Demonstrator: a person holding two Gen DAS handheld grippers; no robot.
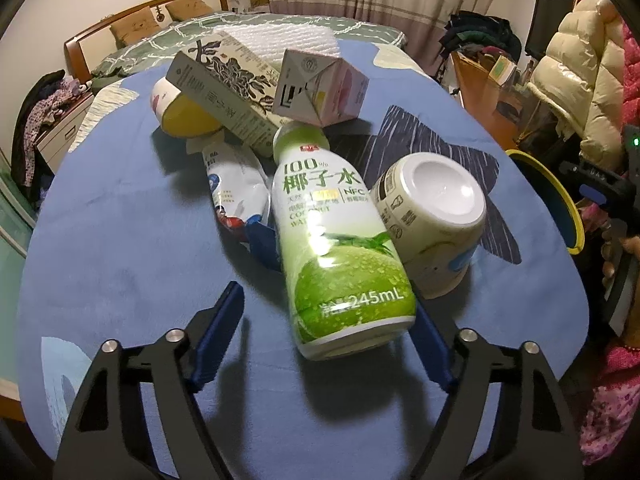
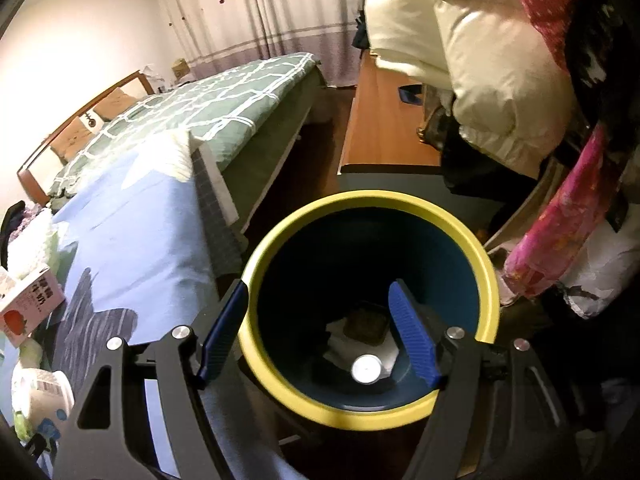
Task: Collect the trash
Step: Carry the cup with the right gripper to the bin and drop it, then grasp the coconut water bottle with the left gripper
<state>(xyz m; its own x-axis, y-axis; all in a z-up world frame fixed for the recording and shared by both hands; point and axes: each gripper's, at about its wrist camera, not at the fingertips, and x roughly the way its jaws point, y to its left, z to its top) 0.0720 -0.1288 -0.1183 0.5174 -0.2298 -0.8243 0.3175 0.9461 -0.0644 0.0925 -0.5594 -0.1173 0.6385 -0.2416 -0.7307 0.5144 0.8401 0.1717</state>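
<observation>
A green coconut-water bottle (image 1: 340,248) lies on the blue-clothed table (image 1: 120,248), its base between my left gripper's (image 1: 326,308) open blue fingers; the right finger touches the base, the left stands apart. Behind it lie a white cup on its side (image 1: 430,216), a foil pouch (image 1: 236,192), a grey patterned box (image 1: 228,88), a pink carton (image 1: 320,88) and a yellow-and-white cup (image 1: 180,112). My right gripper (image 2: 320,304) is open above a dark bin with a yellow rim (image 2: 288,232), which holds some trash at the bottom (image 2: 366,368).
The bin's rim also shows at the table's right edge in the left wrist view (image 1: 560,196). A bed with a green quilt (image 2: 192,108) stands behind the table. A wooden desk (image 2: 380,120) and piled coats (image 2: 480,60) are to the right.
</observation>
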